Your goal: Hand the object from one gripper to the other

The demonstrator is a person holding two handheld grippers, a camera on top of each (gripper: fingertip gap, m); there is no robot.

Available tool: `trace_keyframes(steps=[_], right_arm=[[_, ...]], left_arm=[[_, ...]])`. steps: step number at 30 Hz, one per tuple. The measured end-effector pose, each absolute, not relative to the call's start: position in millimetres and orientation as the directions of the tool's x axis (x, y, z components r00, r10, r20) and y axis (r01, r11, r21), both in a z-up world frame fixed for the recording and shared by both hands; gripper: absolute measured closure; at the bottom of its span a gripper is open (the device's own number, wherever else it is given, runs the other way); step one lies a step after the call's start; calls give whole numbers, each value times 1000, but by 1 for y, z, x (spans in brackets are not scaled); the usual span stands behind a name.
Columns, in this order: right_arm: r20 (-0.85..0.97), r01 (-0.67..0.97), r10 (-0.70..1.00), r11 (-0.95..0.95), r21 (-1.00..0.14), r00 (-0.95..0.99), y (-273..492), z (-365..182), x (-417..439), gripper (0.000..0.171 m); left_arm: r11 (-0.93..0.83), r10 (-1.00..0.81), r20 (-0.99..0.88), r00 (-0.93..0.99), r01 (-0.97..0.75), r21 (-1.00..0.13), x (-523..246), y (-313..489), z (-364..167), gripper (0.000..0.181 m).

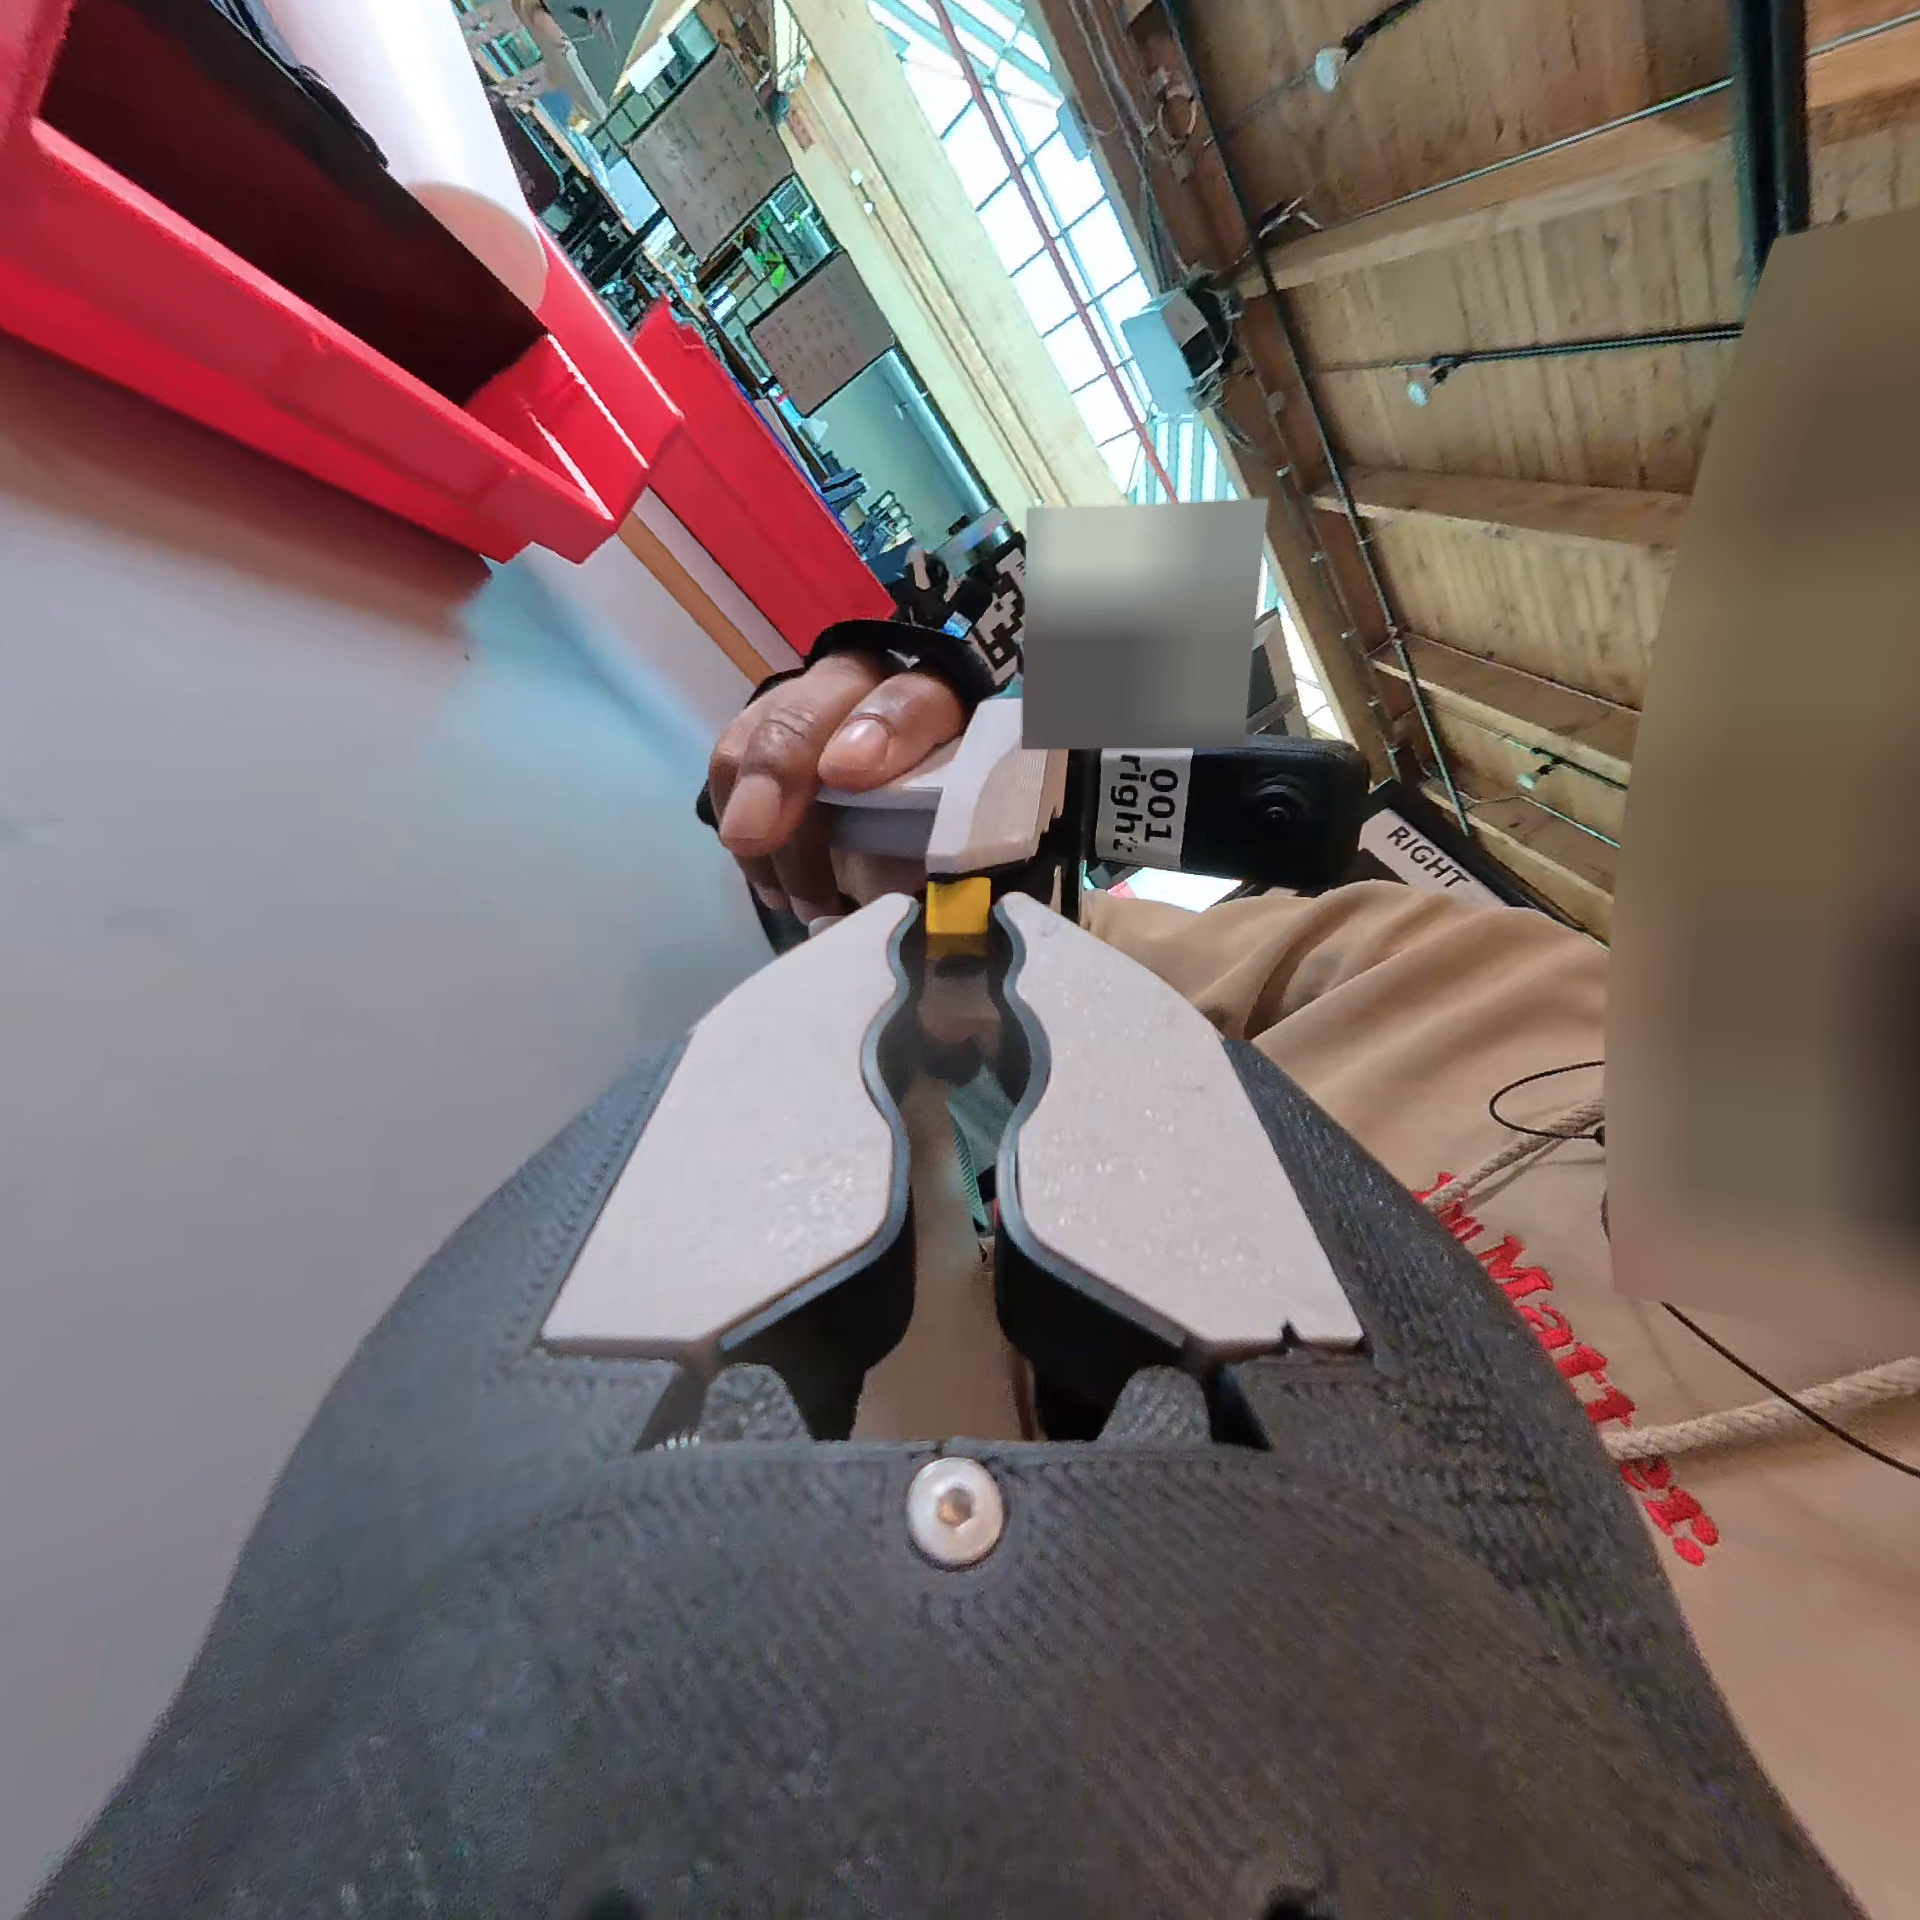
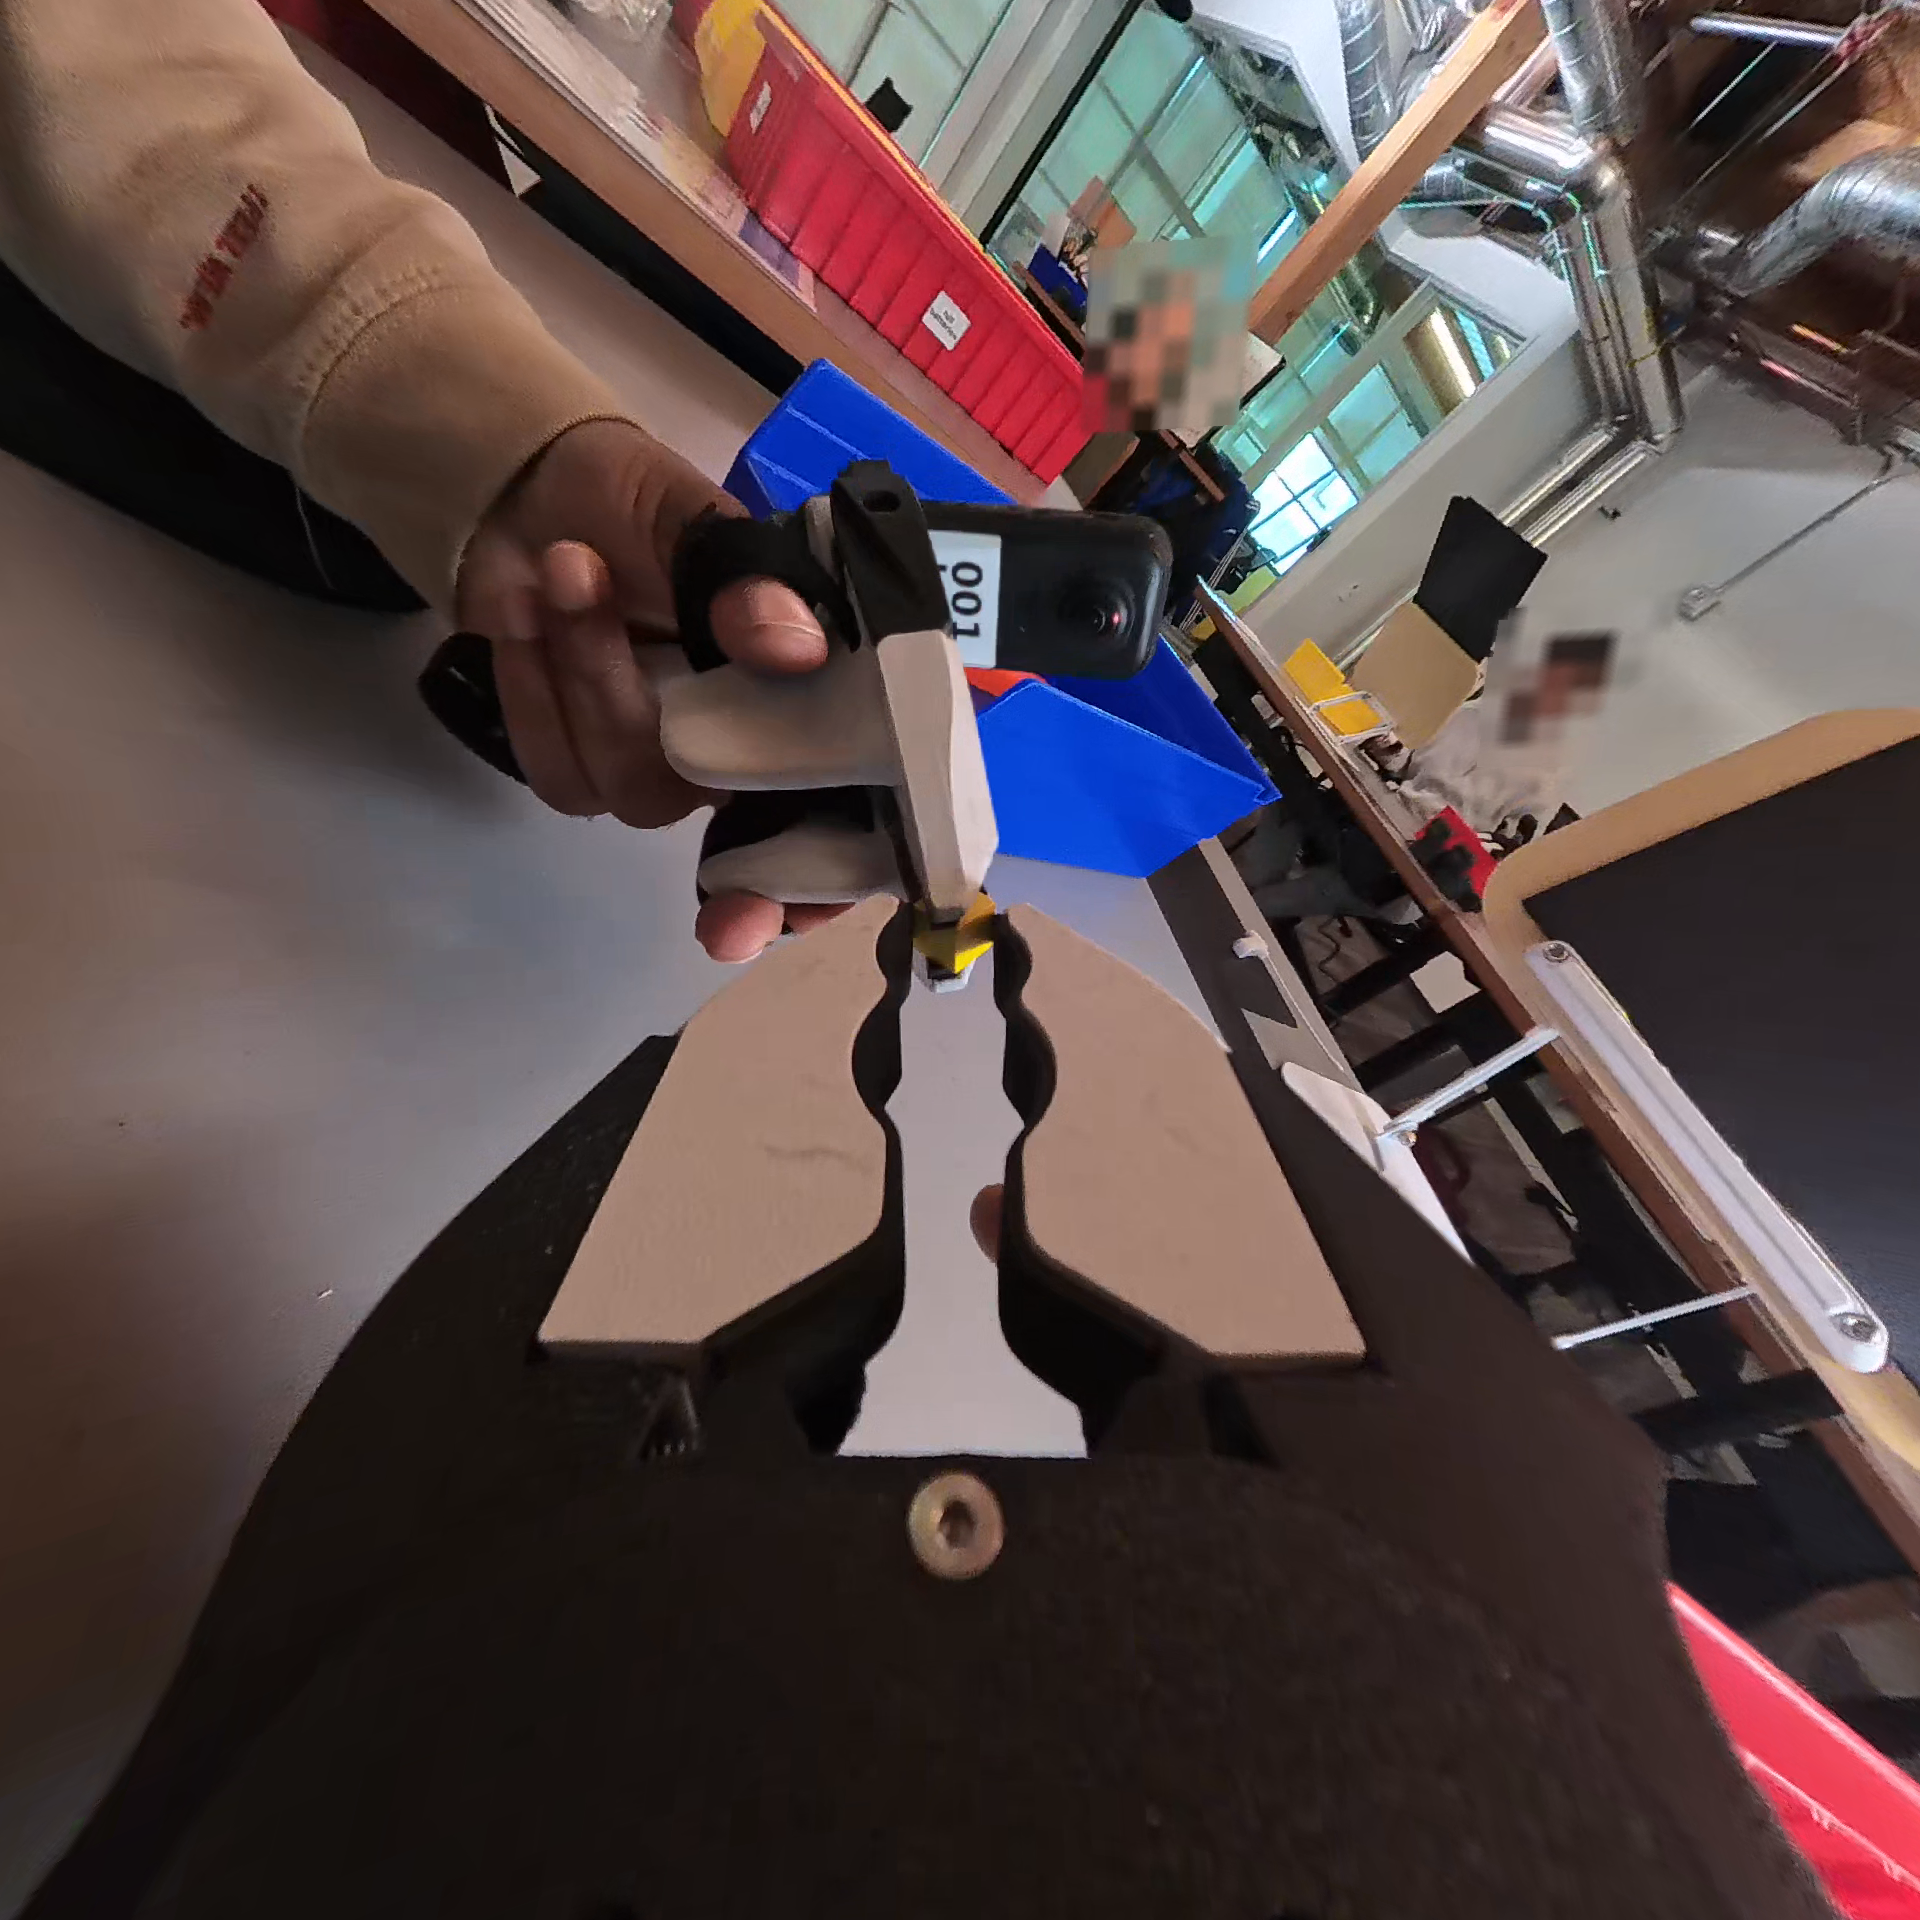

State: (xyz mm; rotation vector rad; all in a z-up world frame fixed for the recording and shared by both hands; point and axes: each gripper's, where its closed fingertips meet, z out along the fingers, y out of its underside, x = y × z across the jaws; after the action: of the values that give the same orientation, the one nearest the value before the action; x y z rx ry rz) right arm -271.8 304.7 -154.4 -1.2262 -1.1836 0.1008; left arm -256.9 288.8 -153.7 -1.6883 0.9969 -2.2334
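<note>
Yellow block (image 1: 957, 914) small, long axis unclear; pinched between tips of left hand-held gripper (image 1: 957, 920) and right hand-held gripper (image 2: 951, 951).

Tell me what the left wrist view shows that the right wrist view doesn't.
Only the left wrist view shows the open red plastic bin and the wooden plank ceiling. Only the right wrist view shows the blue plastic bin and silver ducts. Both show the small yellow block between the tips of the two grey fingers, and the white tabletop.
</note>
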Motion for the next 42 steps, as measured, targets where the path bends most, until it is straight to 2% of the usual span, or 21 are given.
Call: trace_keyframes(steps=[2,5,7,9,11,14,18,20,22,24,26,28,30,32,35,38,40,42], right_arm=[[600,483,662,385,-786,449,303,-154,-272,157],[420,359,794,273,-892,440,297,-150,-270,157],[213,224,883,126,-966,419,294,-145,-266,157],[-82,96,939,-120,-988,333,290,-144,-264,157],[-326,-13,921,-331,-943,213,285,-141,-265,157],[-561,-92,826,-555,-826,53,279,-138,-272,158],[-736,-87,676,-736,-672,-37,278,-148,-279,157],[-788,-93,610,-792,-604,-82,277,-150,-281,157],[-816,-105,568,-823,-558,-111,279,-149,-280,158],[-795,-139,605,-793,-594,-55,288,-150,-276,157],[-687,-179,720,-666,-724,97,302,-148,-264,148],[-451,-130,841,-432,-892,298,312,-145,-251,143],[-150,2,879,-169,-986,452,314,-142,-246,143],[155,175,834,71,-982,530,314,-144,-249,143],[482,404,694,290,-868,535,313,-152,-261,145],[612,500,599,370,-783,516,312,-153,-268,148],[653,537,555,384,-751,516,313,-151,-267,158],[650,535,564,384,-753,510,312,-150,-266,159]], left_arm=[[-759,-502,784,-367,-249,-602,-257,287,-152,170],[-738,-528,757,-386,-232,-633,-261,290,-147,162],[-668,-620,687,-378,-205,-715,-263,293,-146,159],[-504,-767,539,-348,-194,-842,-265,290,-149,158],[-311,-883,358,-305,-194,-931,-264,287,-155,156],[-78,-958,114,-264,-143,-987,-262,281,-155,153],[120,-970,-95,-223,-100,-988,-262,276,-152,157],[173,-964,-148,-223,-97,-980,-263,273,-152,167],[198,-966,-175,-193,-108,-974,-262,276,-153,168],[168,-978,-148,-146,-131,-977,-260,285,-153,169],[19,-990,-2,-142,-114,-993,-263,293,-147,169],[-203,-964,217,-157,-96,-974,-265,303,-141,169],[-415,-890,421,-178,-72,-907,-266,312,-138,169],[-586,-782,585,-216,-65,-807,-266,316,-138,170],[-727,-643,720,-260,-89,-681,-261,312,-143,170],[-784,-558,776,-294,-118,-609,-256,302,-146,170],[-800,-534,791,-301,-123,-587,-253,298,-147,171],[-804,-523,791,-317,-125,-582,-254,298,-145,171]])
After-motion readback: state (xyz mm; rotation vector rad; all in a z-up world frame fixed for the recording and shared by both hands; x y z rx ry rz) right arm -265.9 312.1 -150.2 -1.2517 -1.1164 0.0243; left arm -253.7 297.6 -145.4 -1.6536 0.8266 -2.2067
